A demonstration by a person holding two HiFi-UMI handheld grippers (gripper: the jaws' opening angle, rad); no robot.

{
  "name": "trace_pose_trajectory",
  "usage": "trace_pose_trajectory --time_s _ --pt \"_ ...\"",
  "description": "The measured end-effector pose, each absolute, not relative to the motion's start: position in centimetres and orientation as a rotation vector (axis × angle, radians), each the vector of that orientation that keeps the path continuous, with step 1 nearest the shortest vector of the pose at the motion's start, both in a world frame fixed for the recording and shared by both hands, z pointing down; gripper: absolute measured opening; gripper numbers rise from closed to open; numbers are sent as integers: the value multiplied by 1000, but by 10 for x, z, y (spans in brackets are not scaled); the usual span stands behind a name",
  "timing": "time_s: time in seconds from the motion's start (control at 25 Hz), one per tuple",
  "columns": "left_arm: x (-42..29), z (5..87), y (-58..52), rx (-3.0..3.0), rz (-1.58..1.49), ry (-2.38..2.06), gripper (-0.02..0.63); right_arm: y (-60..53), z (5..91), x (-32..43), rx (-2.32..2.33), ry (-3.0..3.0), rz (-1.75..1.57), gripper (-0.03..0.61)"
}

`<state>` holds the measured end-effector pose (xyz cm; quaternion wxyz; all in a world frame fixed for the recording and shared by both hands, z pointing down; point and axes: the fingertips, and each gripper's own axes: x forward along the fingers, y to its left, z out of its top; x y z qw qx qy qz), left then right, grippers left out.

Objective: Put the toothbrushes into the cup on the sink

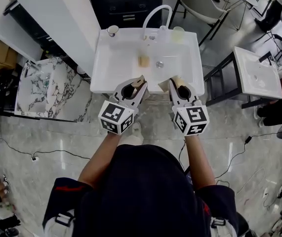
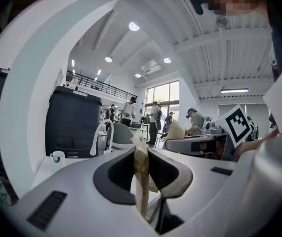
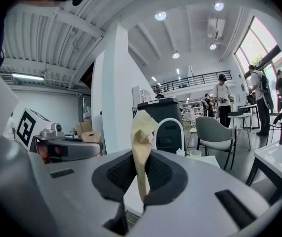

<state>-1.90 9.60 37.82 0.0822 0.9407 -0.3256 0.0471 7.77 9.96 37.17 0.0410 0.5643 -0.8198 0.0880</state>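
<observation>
The white sink stands in front of me. A pale translucent cup sits at its back right corner, right of the curved white faucet; the right gripper view shows the cup too. I cannot make out any toothbrush. A small tan object lies in the basin near the drain. My left gripper hovers over the sink's front edge, its tan-taped pads pressed together on nothing. My right gripper hangs beside it, its tan pads also together and empty.
A small white mug stands at the sink's back left corner. A dark cabinet is behind the sink and a white wall panel to its left. A second basin and a chair are to the right.
</observation>
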Motion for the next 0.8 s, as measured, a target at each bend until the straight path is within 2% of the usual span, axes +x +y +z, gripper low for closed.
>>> trace_pose_trajectory --time_s 0.8 --pt "-23 398 -2 2794 142 -772 69 -8 382 66 1816 -2385 307 54"
